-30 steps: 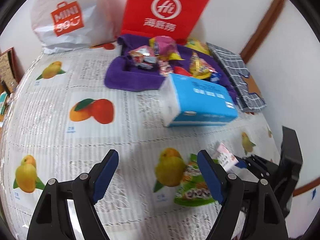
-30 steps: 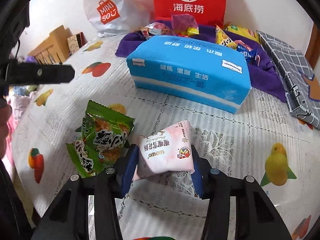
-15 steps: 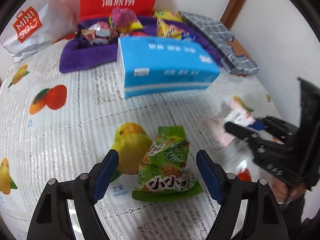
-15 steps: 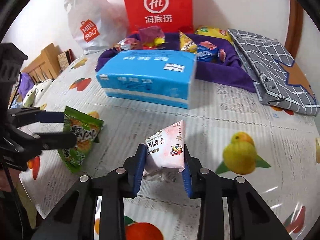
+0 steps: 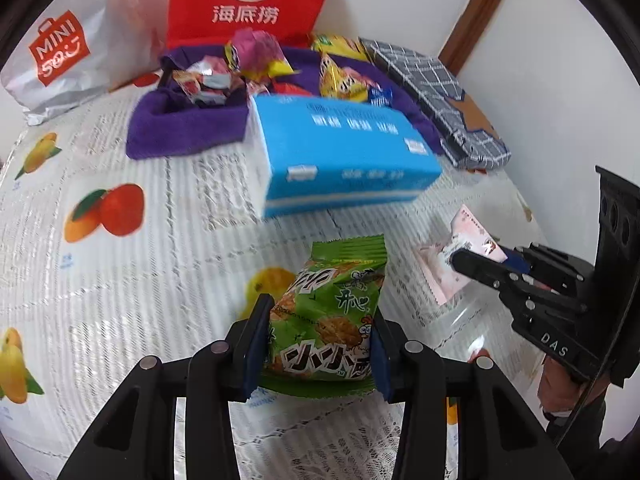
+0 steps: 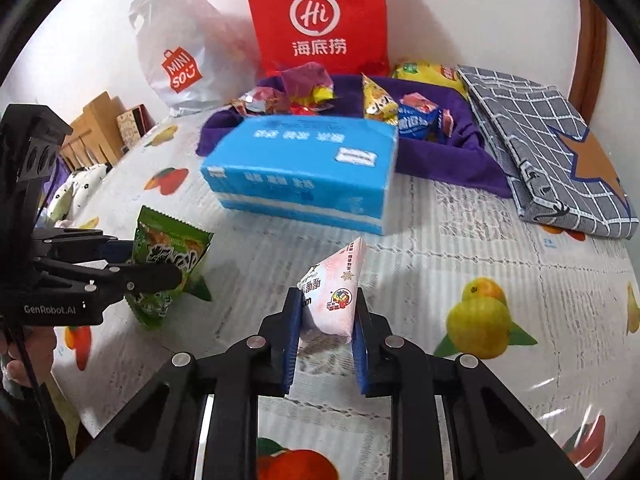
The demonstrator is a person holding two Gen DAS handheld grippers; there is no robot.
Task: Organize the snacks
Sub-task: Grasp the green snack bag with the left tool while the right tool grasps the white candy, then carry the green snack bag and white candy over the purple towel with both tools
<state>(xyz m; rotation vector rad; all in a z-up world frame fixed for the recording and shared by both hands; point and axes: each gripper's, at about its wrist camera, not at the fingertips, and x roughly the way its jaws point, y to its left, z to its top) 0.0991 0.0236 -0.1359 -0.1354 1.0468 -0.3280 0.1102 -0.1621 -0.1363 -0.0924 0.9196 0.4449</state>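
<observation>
The right gripper [image 6: 326, 320] clamps a pink-white snack packet [image 6: 334, 288] between its blue pads, the packet's tip pointing toward 12 o'clock. At 9 o'clock the left gripper [image 6: 160, 266] pinches a green snack bag [image 6: 170, 248] above the fruit-print tablecloth [image 6: 500, 248]. A blue tissue pack [image 6: 304, 168] lies at 12 o'clock, with a purple cloth tray [image 6: 452, 160] of snacks just behind it.

Left gripper [image 5: 318, 344]: matte black linkage arms, silver round pivot screws, blue rubber pads on the fingers [image 5: 256, 346]. Side face lettered "GenRobot.AI" in white; housing has oval slots; a thin black cable hangs beneath.

Right gripper [image 6: 326, 336]: same black frame, silver screws, ribbed blue pads. White "DAS" lettering on its body.

Right hand [image 5: 554, 384]: bare skin, dark sleeve.
</observation>
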